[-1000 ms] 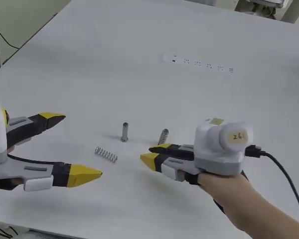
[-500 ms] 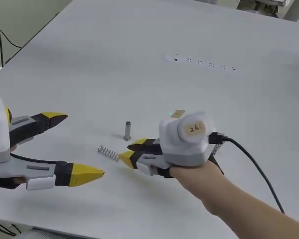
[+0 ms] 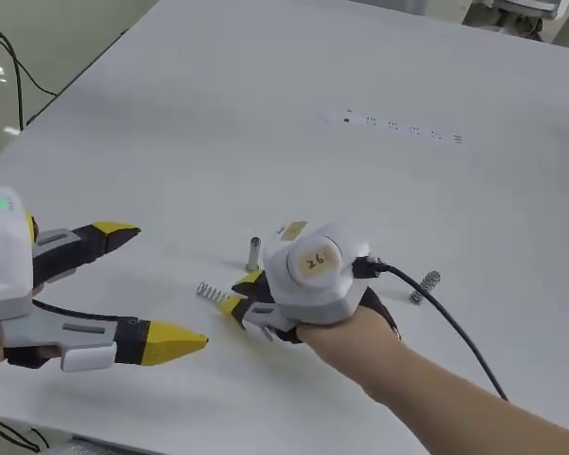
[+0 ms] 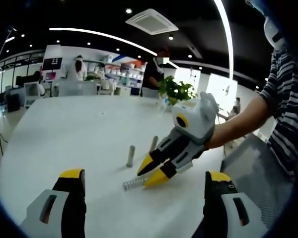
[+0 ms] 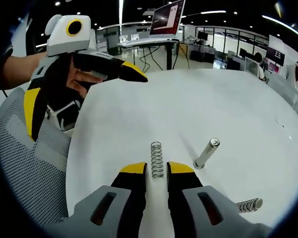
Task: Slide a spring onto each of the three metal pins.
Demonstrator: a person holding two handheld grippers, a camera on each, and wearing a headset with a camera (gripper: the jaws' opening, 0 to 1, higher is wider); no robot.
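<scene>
Nearest, the left gripper (image 3: 168, 284) hangs wide open at the near edge of the table (image 3: 379, 66), holding nothing. Just beyond, the right gripper (image 5: 157, 167) sets its jaws a narrow gap apart around the near end of the loose spring (image 5: 157, 153), which lies flat and, by my reckoning, unpinched. Off to one side, a sprung pin (image 3: 425, 284) looks finished. Behind, the bare pin (image 3: 254, 254) stands upright, so I'd say one is done at best.

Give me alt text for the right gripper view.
The right gripper, yellow-tipped jaws narrowly open, frames the near end of a loose spring lying on the white table. A bare metal pin stands just right of it; the open left gripper is at upper left.
</scene>
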